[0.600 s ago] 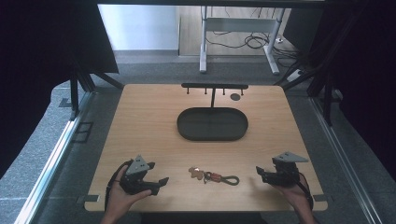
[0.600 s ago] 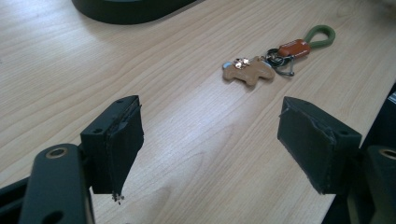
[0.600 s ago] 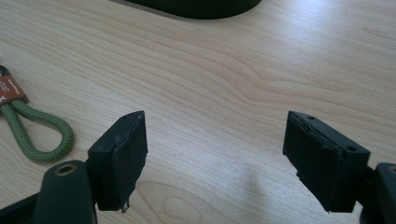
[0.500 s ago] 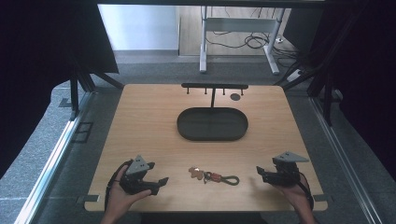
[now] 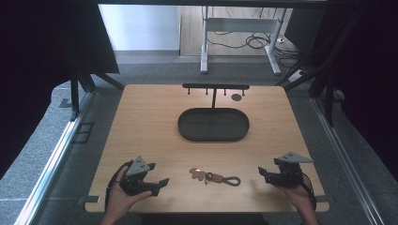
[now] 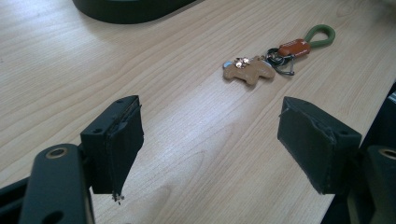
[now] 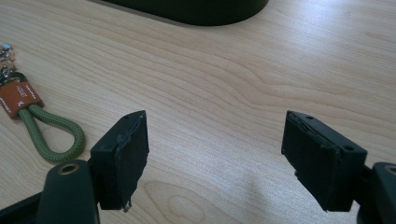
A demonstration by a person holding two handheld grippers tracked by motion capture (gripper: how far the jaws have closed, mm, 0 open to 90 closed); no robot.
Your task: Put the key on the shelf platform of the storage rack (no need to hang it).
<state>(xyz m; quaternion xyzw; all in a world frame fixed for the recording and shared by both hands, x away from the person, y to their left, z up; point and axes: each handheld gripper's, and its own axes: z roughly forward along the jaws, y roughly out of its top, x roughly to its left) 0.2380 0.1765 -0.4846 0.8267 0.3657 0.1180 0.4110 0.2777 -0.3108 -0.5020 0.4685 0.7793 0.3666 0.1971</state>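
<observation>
A faint pale mark is showing on the orange tag (image 7: 17, 99) of the keychain at about nine o'clock in the right gripper view, but it is too small to read. No other text, number or sign is showing anywhere.

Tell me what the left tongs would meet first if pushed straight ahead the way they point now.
Probably the keychain: it lies ahead of the open left tongs, a little right of their centre line, with bare table between. Depth is hard to judge, so they might slip past.

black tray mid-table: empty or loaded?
Empty. The high view shows the oval tray with a bare dark floor; the keychain lies on the table, nearer the person.
</observation>
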